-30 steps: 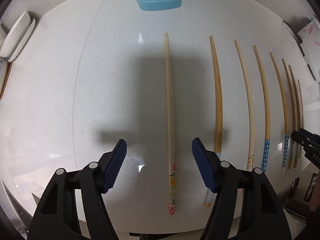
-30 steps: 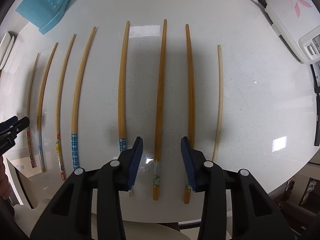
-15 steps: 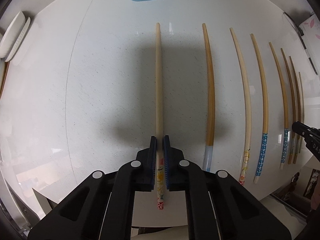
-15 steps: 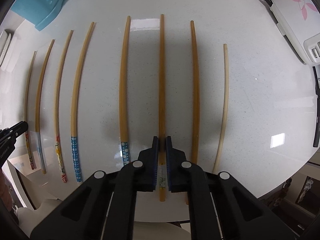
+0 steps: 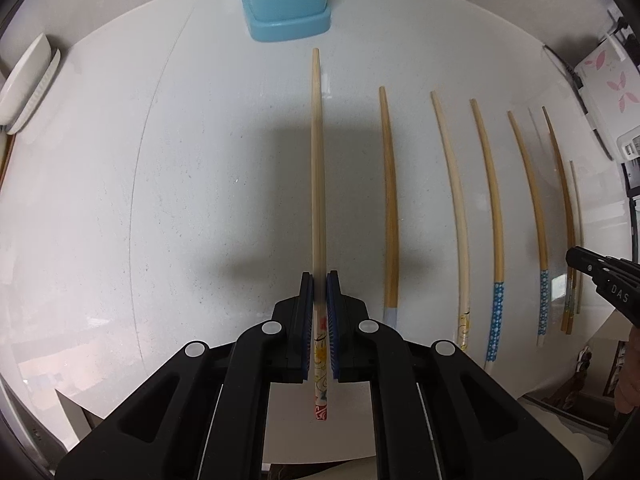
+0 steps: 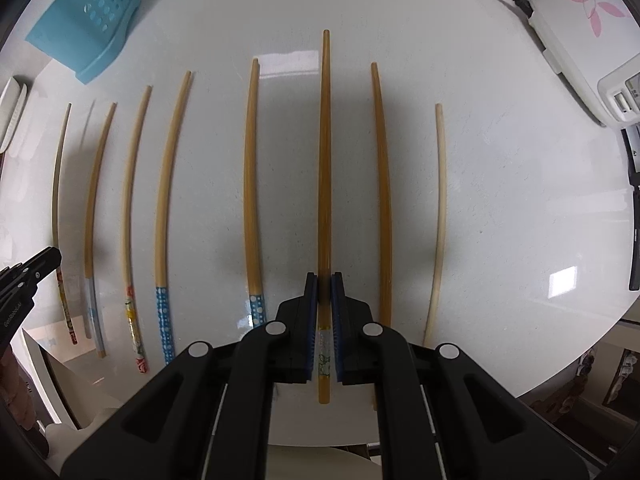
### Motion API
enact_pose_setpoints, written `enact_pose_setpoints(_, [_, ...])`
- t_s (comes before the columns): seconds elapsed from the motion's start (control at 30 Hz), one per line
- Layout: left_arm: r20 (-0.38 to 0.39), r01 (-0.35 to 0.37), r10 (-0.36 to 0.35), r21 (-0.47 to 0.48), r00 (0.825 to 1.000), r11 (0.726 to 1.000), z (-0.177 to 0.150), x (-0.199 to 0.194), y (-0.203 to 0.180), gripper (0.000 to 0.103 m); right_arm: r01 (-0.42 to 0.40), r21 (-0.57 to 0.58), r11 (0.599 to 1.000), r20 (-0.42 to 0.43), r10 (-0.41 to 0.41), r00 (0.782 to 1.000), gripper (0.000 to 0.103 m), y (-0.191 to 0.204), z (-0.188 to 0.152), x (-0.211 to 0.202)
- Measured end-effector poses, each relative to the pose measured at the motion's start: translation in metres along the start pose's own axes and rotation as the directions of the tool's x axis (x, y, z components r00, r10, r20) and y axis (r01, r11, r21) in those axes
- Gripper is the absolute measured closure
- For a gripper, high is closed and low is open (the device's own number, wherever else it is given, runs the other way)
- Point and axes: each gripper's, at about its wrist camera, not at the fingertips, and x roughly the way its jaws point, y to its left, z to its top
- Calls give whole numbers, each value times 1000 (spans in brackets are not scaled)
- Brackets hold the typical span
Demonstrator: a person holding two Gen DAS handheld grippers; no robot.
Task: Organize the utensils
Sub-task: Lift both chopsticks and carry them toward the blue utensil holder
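My left gripper (image 5: 320,280) is shut on a pale chopstick (image 5: 317,168) with a red and yellow patterned end, held lifted above the white table (image 5: 160,200), tip pointing at the blue utensil holder (image 5: 286,4). My right gripper (image 6: 324,280) is shut on a dark amber chopstick (image 6: 324,152) with a green patterned end, also lifted. Several other chopsticks lie in a row on the table, among them blue-dotted ones (image 6: 160,200) (image 5: 496,216). The blue holder shows at far left in the right wrist view (image 6: 86,16).
A white appliance with pink flowers (image 6: 580,28) and its black cable stand at the back right. White dishes (image 5: 24,80) sit at the table's left edge. The table's front edge is just below both grippers.
Both grippers closed from open onto a chopstick each, then raised them off the table. The left one has moved nearer the blue holder.
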Motion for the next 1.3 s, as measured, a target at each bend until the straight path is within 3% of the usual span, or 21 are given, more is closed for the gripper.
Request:
enact_pose_setpoints(0.5, [164,53,-58,31,985,998,7,-52,-5,97,-57,7,998,180,54,982,97,10,12,-58])
enact_pose_setpoints(0.73, [259,86,-90,29,962,996,12,-76,5,97,-75,-14,997,255,76,964,97,11,14,-84])
enact_pose_setpoints(0.9, [315,82,-86,27,945,996,26,-87,-14,97,-81,-27,996,299,86,951,97,19,19,-98])
enact_pose_setpoints(1.3, [422,70,-65,2,904,998,55,-117,-12,97,-124,-84,989,413,148,898,97,39,46,-135])
